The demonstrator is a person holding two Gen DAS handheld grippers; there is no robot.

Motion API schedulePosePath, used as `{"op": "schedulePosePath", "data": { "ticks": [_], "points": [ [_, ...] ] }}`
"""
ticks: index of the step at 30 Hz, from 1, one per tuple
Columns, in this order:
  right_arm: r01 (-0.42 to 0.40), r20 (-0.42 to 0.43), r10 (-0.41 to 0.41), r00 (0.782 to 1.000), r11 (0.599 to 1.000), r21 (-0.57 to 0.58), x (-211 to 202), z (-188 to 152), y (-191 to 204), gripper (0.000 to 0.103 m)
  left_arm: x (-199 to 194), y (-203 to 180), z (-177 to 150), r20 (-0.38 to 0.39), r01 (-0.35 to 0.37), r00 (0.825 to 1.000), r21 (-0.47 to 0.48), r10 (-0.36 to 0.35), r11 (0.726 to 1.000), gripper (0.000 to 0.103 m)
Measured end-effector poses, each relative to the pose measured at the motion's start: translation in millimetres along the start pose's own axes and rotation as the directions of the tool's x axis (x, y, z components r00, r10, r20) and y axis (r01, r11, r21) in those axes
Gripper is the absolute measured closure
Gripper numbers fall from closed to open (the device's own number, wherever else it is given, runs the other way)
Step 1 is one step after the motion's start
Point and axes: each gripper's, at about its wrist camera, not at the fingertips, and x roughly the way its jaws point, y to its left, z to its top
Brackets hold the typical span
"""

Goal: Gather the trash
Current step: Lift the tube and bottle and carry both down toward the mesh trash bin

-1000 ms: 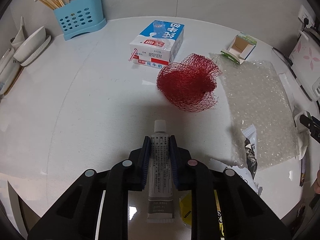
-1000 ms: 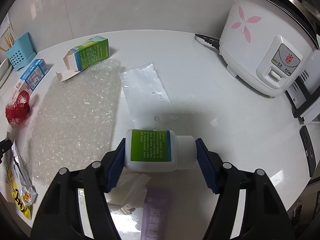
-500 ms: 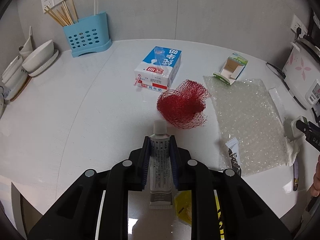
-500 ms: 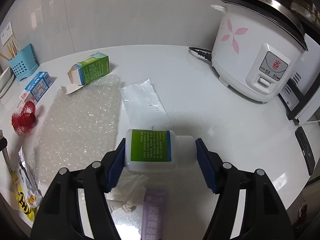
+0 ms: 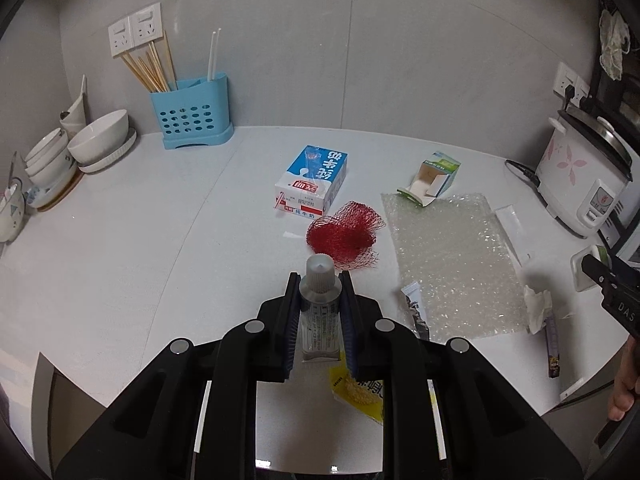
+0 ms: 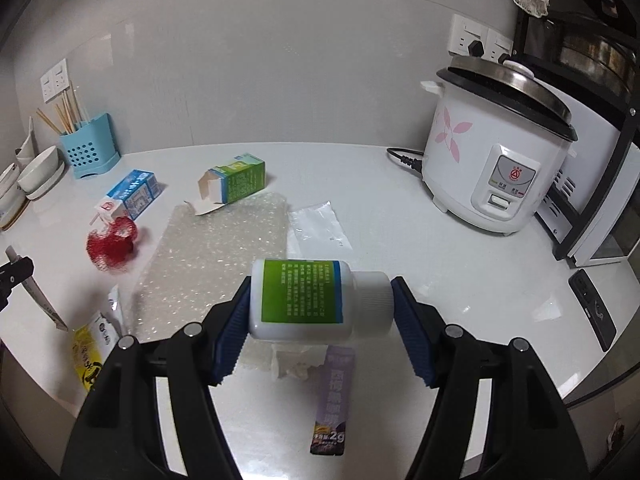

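My left gripper [image 5: 319, 292] is shut on a small grey tube [image 5: 318, 312] with a ribbed cap pointing away, held above the white counter [image 5: 140, 248]. My right gripper [image 6: 320, 300] is shut on a white bottle [image 6: 308, 300] with a green label, lying crosswise between the pads, cap to the right. On the counter lie a red mesh net [image 5: 344, 238], a blue milk carton [image 5: 314, 180], an opened green box [image 5: 434, 176], a bubble wrap sheet [image 5: 448, 264], a clear plastic bag [image 6: 318, 226], a yellow wrapper [image 5: 362, 392], a purple sachet [image 6: 334, 396] and crumpled tissue [image 6: 292, 364].
A rice cooker [image 6: 496, 160] with its cord stands at the right. A blue utensil holder [image 5: 190, 120] with chopsticks and stacked bowls [image 5: 80, 148] sit at the back left. A black remote [image 6: 592, 308] lies near the right edge. A hand [image 5: 624, 384] shows at the right.
Both grippers have risen and pulled back from the counter with the tube and the bottle still held; more of the wall and counter shows now.
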Motion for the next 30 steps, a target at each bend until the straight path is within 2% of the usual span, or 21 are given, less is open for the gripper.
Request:
{"op": "schedulePosePath", "data": {
  "ticks": [6,13,16,21,28,30],
  "points": [
    [-0.054,0.076,0.057,0.996,0.998,-0.032,-53.6,-18.1,20.7,0.039,-44.5,-3.2,-17.1,0.051,0.031,0.998,0.007,-0.031,0.999,0.085],
    [-0.111,0.14,0.12,0.983,0.992,-0.067,-102.0,-62.4,43.4,0.039,-91.9,-6.3,-60.2,0.091,0.066,0.994,0.02,-0.067,0.998,0.085],
    [-0.139,0.139,0.148,0.979,0.988,-0.067,-113.9,-85.9,50.6,0.039,-103.9,-6.8,-81.3,0.085,0.102,0.991,0.03,-0.104,0.994,0.084],
    [-0.143,0.153,0.155,0.976,0.986,-0.086,-128.1,-125.9,63.7,0.039,-119.9,-5.3,-119.3,0.095,0.121,0.988,0.042,-0.124,0.992,0.085],
    [-0.158,0.153,0.172,0.973,0.982,-0.103,-138.5,-185.5,79.8,0.039,-125.8,0.5,-169.6,0.096,0.127,0.987,0.043,-0.131,0.991,0.084],
    [-0.159,0.144,0.172,0.974,0.982,-0.1,-136.4,-200.4,82.7,0.039,-123.7,2.5,-185.3,0.098,0.11,0.989,0.038,-0.113,0.993,0.084]
  ]
}}
